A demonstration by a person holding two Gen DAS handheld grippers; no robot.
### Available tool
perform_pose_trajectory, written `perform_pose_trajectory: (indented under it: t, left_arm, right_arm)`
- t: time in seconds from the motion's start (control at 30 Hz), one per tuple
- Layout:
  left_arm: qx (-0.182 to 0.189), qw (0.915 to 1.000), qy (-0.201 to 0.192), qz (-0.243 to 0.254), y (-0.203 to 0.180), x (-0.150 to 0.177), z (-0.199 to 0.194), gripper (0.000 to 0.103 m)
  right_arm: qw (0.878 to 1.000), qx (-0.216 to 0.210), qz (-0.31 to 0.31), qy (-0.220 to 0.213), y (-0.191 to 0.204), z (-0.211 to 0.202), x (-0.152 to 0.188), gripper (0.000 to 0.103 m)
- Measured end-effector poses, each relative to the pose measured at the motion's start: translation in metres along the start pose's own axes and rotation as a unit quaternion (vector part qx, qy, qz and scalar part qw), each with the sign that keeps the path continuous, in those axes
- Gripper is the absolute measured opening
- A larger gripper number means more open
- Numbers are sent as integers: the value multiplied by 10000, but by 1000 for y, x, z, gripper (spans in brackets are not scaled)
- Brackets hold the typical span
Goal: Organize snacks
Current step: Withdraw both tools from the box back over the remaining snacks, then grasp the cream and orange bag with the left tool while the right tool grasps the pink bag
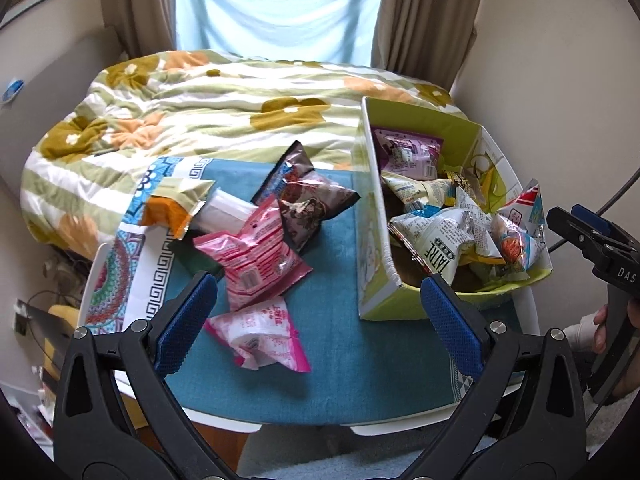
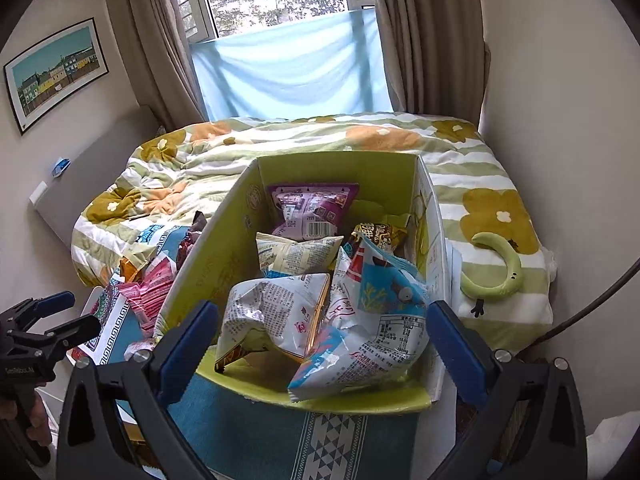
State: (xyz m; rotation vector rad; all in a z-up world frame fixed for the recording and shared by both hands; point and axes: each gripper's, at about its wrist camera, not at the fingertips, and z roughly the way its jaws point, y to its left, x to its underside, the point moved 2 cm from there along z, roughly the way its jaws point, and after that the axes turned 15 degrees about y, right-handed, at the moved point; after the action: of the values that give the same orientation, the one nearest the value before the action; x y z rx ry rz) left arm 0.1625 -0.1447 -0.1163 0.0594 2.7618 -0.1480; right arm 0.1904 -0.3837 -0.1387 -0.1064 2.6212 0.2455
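Green box [image 1: 394, 276] on the tabletop [image 1: 340, 360] is stuffed with snack bags [image 2: 280, 312]; pink packets [image 1: 256, 260] lie left of it. Left gripper [image 1: 316, 312] and right gripper [image 2: 320, 336] both spread wide, holding nothing.

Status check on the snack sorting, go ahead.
Left tool open, empty, above pink packet. Right tool open, empty, over green box, which already holds several packets. Five or so snacks remain on teal mat. Nothing blocking.

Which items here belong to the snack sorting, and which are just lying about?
Part of the job:
- green box holding packets
- pink packets
- brown packet
- orange packet
- left hand-held gripper, open
- right hand-held gripper, open

Lying about:
- floral duvet
- green crescent toy
- framed picture
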Motion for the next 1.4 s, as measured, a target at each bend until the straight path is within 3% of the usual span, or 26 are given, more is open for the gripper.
perform_pose_trajectory:
  t: [0.4,0.77,0.9,1.17,1.4]
  left_arm:
    - [-7,9984,-186,-536,91,15,-21,101]
    - [122,9995,-52,-296,174,-12,-18,101]
    - [227,9996,85,-117,199,-34,-8,101]
    - [563,9966,475,377,232,-82,42,101]
    - [646,9903,986,736,240,-119,121,101]
  right_arm:
    - [9978,-372,-508,-199,79,-19,1,103]
    - [9978,-339,-481,-313,171,-10,-9,103]
    - [9984,-349,-432,-144,201,8,-16,103]
    - [9985,-219,-377,346,257,62,-21,103]
    - [9982,78,-284,517,268,116,-15,103]
